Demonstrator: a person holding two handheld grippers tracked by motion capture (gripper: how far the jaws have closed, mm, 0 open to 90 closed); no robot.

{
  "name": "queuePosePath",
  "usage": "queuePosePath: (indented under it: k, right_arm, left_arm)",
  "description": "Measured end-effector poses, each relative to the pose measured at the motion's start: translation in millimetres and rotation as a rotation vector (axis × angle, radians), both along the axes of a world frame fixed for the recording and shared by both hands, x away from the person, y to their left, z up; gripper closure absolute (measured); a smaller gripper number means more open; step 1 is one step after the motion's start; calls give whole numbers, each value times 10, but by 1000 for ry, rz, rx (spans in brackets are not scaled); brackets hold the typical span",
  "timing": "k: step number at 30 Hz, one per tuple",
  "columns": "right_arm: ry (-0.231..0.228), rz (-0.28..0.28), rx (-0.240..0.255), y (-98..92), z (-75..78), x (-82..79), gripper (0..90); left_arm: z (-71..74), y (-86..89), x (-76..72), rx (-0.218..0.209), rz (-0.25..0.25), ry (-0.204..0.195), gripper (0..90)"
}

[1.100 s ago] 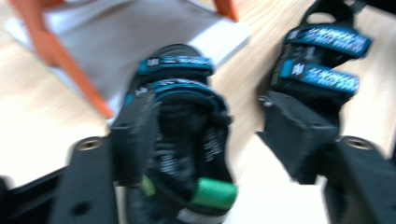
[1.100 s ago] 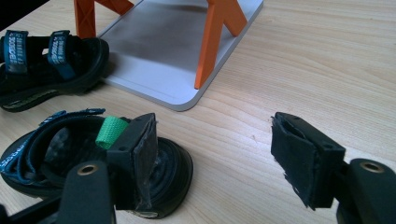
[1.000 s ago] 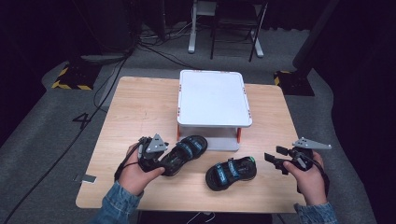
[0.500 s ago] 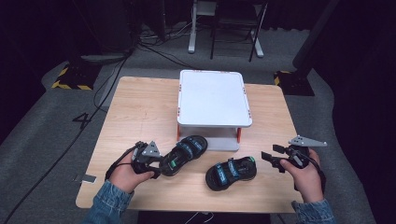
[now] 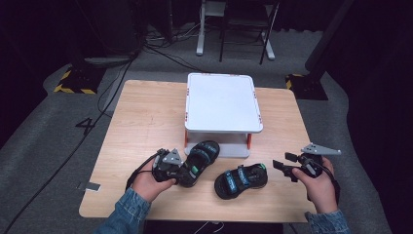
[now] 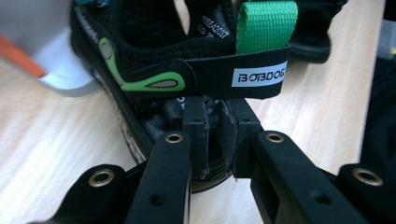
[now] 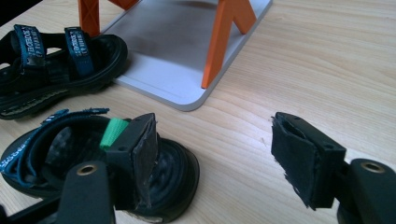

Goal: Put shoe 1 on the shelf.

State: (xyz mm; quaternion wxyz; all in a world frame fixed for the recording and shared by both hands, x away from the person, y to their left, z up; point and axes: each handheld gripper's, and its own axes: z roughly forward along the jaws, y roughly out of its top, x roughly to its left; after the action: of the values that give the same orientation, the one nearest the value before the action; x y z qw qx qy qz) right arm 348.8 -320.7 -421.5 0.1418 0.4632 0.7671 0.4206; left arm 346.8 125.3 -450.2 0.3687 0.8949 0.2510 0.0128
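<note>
Two black sandals with blue and green straps lie on the wooden table. The left sandal points under the white stand. My left gripper has just been closing and is now shut on that sandal's heel; in the left gripper view the pads pinch the heel rim below the green loop. The right sandal lies alone near the front edge. My right gripper stands open just right of its heel, with the left pad over the sandal and nothing between the jaws.
The white two-level stand with orange legs stands at the table's middle, its lower shelf close behind both sandals. Bare wood lies to the left and right of the stand. The floor around holds cables, chair legs and a stand base.
The left gripper has sunk onto the left sandal's heel and its jaws have closed on it. The right gripper and right sandal have stayed put.
</note>
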Motion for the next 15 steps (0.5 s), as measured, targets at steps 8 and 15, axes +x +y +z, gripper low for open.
queuePosePath:
  k: [8, 15]
  right_arm:
    - [-4, -34, -2, -108, -1, -85, 318]
    - [-6, -35, 0, -120, 1, -96, 318]
  left_arm:
    - [-123, -345, -13, -28, -118, 87, 747]
    - [-153, -358, -56, -75, -131, 102, 623]
